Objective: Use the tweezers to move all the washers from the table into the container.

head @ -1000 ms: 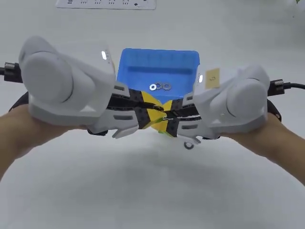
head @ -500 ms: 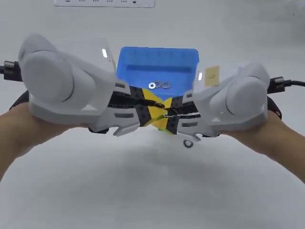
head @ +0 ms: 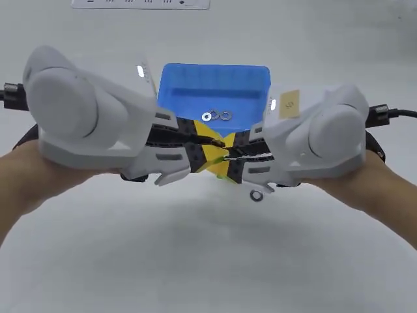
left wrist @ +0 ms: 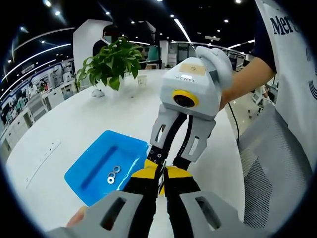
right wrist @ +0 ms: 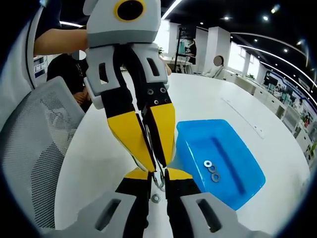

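My left gripper [head: 214, 149] and right gripper [head: 229, 158] meet tip to tip above the white table, just in front of the blue container [head: 215, 81]. In the right gripper view, thin silver tweezers [right wrist: 150, 141] run between the left gripper's yellow jaws and down into my right gripper [right wrist: 158, 174]; both look shut on them. Three washers [head: 216, 116] lie inside the container. One washer [head: 257, 195] lies on the table below the right gripper, and it appears again just under the jaw tips [right wrist: 155, 198]. In the left gripper view, my left gripper [left wrist: 159, 173] faces the right gripper.
A white power strip [head: 140, 3] lies at the table's far edge behind the container. A mesh office chair [right wrist: 44, 144] stands by the table on the person's side. A potted plant [left wrist: 113, 62] sits far off across the table.
The head view has shifted slightly. The two grippers stay tip to tip and the washers have not moved.
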